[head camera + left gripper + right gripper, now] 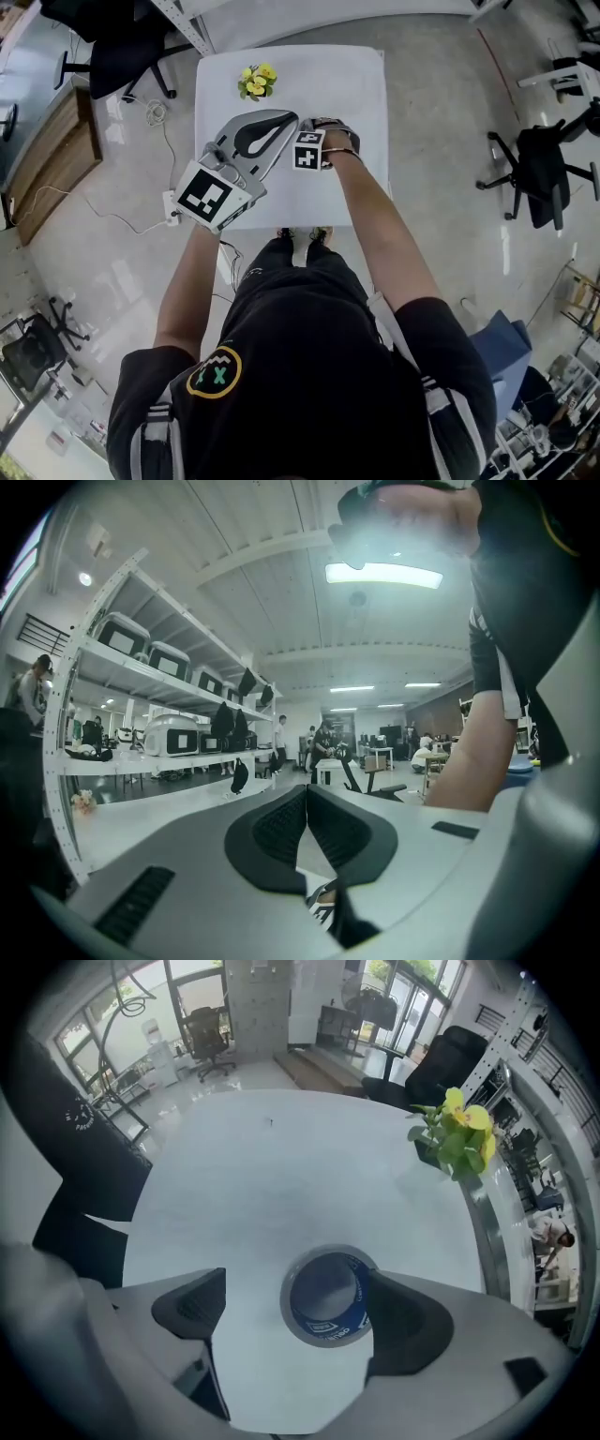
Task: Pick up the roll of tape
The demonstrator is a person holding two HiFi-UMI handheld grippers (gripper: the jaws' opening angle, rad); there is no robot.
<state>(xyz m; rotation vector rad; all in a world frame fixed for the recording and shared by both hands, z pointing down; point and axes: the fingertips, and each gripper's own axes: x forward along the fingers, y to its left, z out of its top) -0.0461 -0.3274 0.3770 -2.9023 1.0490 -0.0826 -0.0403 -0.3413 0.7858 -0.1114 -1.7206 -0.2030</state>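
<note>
The right gripper (295, 1314) points down over the white table (281, 1176) with its jaws wide. The roll of tape (330, 1333) lies flat between them, off centre. One pad (405, 1321) sits at the roll's rim and the other pad (192, 1305) stands well apart.

If you close from here, the near pad probably pushes the roll sideways across the smooth top before the far pad arrives. The roll may then skid or tip out of the grip. Centre the jaws first.

You cannot tell whether the near pad touches the rim, nor how far the tips stand above the table. In the head view your right hand hides the roll.

The left gripper (307, 803) is closed on nothing and aims level. The yellow flowers (457, 1133) stand well clear.
</note>
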